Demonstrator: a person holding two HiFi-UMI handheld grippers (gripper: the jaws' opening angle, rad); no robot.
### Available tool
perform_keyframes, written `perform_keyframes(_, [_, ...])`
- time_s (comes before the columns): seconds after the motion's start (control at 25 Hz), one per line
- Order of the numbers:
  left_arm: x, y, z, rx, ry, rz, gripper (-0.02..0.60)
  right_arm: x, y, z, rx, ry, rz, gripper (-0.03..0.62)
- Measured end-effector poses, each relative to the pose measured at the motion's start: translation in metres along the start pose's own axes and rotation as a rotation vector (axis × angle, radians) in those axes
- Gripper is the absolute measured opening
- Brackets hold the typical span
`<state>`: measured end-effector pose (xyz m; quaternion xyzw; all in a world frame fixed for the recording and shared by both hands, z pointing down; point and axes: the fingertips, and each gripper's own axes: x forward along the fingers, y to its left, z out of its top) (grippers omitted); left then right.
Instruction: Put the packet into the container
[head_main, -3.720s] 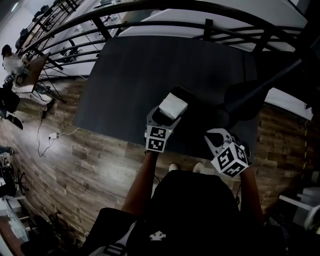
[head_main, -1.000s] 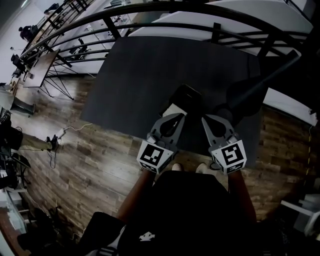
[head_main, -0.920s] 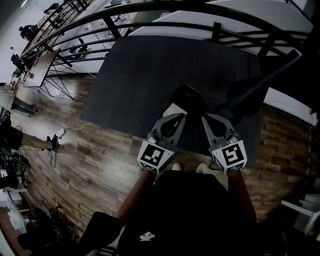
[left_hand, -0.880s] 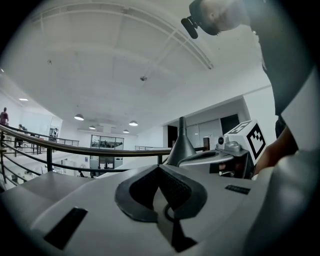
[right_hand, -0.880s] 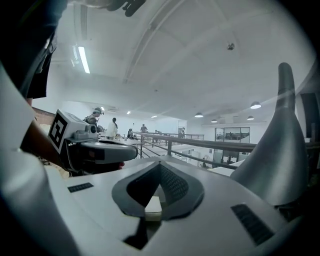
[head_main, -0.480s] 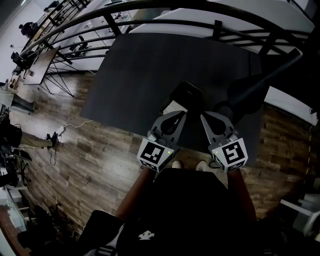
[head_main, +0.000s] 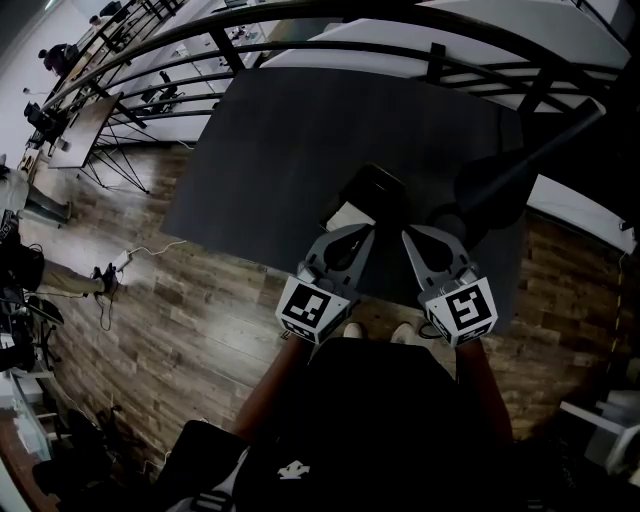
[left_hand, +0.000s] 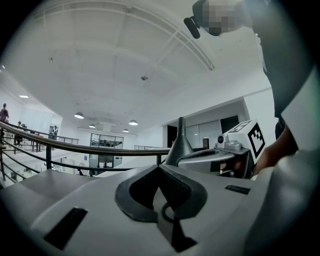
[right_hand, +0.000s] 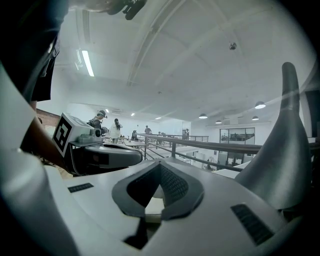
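Okay, head view: dark grey worktop (head_main: 300, 150), person standing at its near edge with both tongs held low and side by side. Left tongs (head_main: 358, 233) fully closed, nothing in them. Right tongs (head_main: 411, 238) same, closed and empty. Black low container (head_main: 378, 188) sits just beyond the tips, roughly between the two and slightly ahead. White flat packet (head_main: 348, 216) shows as a pale patch right at the tip of the left tongs, at the container's near-left side. It looks like it lies in the container, maybe partly over the rim; too dark to tell for sure.

Left gripper view: pads pressed together, nothing between them. Camera looks level across the room, black railing (left_hand: 75, 148) ahead, right tongs visible off to the side. Packet and container not in this view.

Right gripper view: pads together too, nothing gripped. Pale patch (right_hand: 151, 202) shows through the slit below the pads; can't say what it is.

Progress: my read is the placing is done or nearly done, with the packet out of both tongs and at the container. What's left, at most, is checking it sits fully inside.
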<state>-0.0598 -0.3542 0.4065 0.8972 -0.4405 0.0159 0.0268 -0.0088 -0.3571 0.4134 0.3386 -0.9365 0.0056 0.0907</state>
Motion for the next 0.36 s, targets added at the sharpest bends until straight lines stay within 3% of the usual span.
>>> perform_keyframes(0.36, [-0.0005, -0.0056, 0.0047, -0.001, -0.008, -0.005, 0.006, -0.0044, 0.0035, -0.0005, 0.007, -0.003, 0.004, 0.003])
